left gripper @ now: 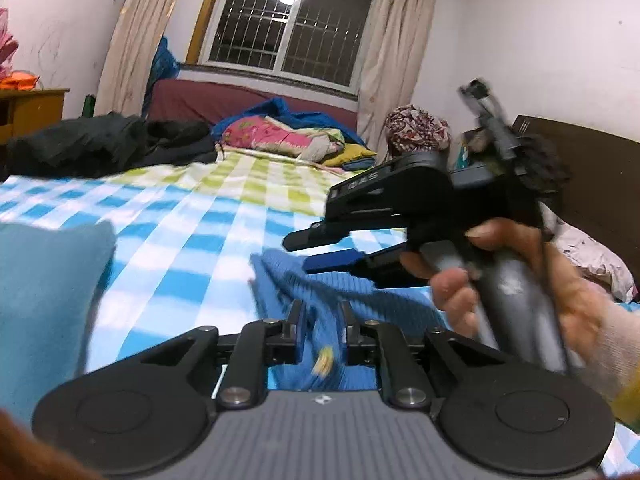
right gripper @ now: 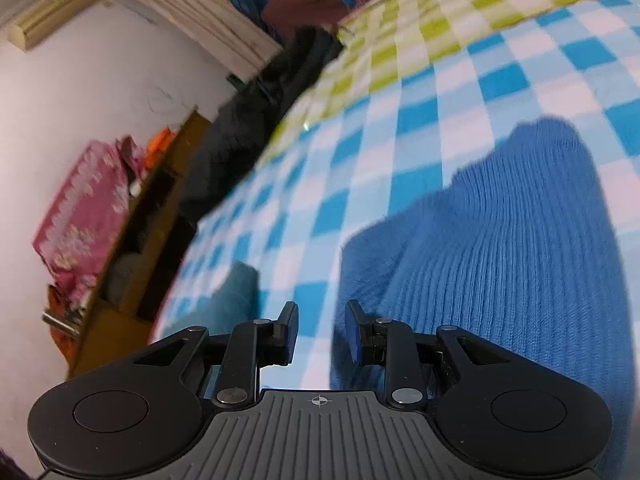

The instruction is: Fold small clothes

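Left wrist view, left claw: fingers parted a little, blue knit garment bunched between them; apparently gripped, though blur leaves this uncertain.
Left wrist view, right claw: held by the right hand, fingers apart, just above the garment.
Left wrist view, bed: checked sheet; a teal cloth lies at left.
Right wrist view, right claw: open, holding nothing; the garment's edge sits beside one finger.
Step in hand: gathering an edge for a fold.
Next move: right claw should close on the near edge, then both carry it over.
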A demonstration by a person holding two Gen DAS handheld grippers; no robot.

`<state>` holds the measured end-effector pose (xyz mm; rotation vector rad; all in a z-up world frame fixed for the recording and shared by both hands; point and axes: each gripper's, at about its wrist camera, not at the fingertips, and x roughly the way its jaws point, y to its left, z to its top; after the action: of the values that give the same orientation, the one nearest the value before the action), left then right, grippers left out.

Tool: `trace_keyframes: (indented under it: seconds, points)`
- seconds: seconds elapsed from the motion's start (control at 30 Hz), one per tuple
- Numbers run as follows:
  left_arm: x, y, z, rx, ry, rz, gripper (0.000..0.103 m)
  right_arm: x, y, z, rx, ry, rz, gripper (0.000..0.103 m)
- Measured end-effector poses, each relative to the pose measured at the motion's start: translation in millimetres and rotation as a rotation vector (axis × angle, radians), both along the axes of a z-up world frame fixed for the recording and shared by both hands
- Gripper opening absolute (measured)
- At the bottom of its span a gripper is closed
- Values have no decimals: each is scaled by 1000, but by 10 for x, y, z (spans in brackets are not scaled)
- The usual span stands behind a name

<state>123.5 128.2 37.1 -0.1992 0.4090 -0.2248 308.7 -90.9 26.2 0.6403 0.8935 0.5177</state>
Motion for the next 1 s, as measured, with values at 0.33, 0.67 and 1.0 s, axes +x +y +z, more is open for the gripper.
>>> trace_keyframes:
  seconds: [0.33,0.67,1.0]
  points:
    - [746,-278,-234,42,50,-15,22,-316,-600,271,-231,-136,-115,27]
    - [643,-139,-456,145,113,23,22,-697,-522,-114,-356,-142,-63,27]
    - [469,-40,-275,70,106,25,28,-925,-660,-21,-360,-165,-78,53]
